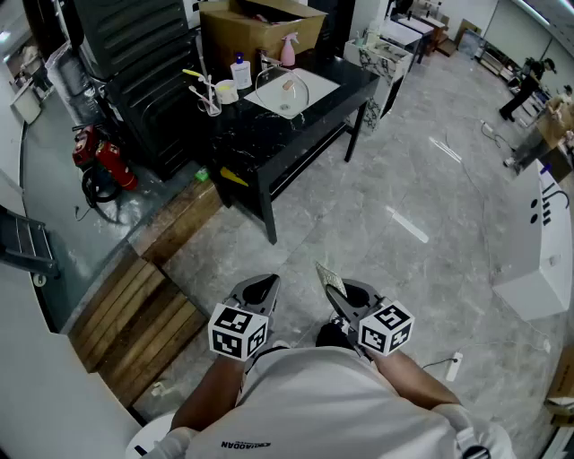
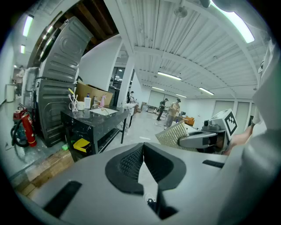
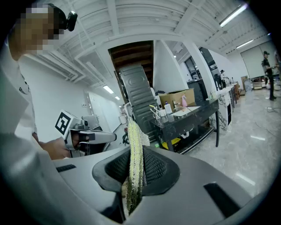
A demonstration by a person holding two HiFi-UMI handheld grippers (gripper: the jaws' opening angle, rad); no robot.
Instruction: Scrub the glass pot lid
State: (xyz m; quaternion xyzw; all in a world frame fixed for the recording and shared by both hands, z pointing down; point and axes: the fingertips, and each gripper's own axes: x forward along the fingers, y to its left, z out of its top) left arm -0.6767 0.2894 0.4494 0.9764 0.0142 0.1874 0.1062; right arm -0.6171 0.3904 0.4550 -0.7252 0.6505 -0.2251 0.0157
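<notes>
The glass pot lid [image 1: 283,90] stands domed on a white basin top on the black table [image 1: 269,134], far ahead of me. Both grippers are held close to my body, well short of the table. My right gripper [image 1: 335,292] is shut on a silvery-green scouring pad [image 1: 329,280]; in the right gripper view the pad [image 3: 135,162] stands upright between the pads. My left gripper [image 1: 262,289] is shut with nothing in it, its tips meeting [image 2: 142,146]. The left gripper view shows the scouring pad [image 2: 173,134] to the right and the table [image 2: 94,117] far left.
On the table stand a cardboard box [image 1: 260,27], a pink spray bottle [image 1: 288,49], a white bottle [image 1: 239,72] and a cup of brushes [image 1: 212,100]. Red fire extinguishers [image 1: 103,161] and wooden pallets [image 1: 134,309] lie left. Grey floor stretches between me and the table.
</notes>
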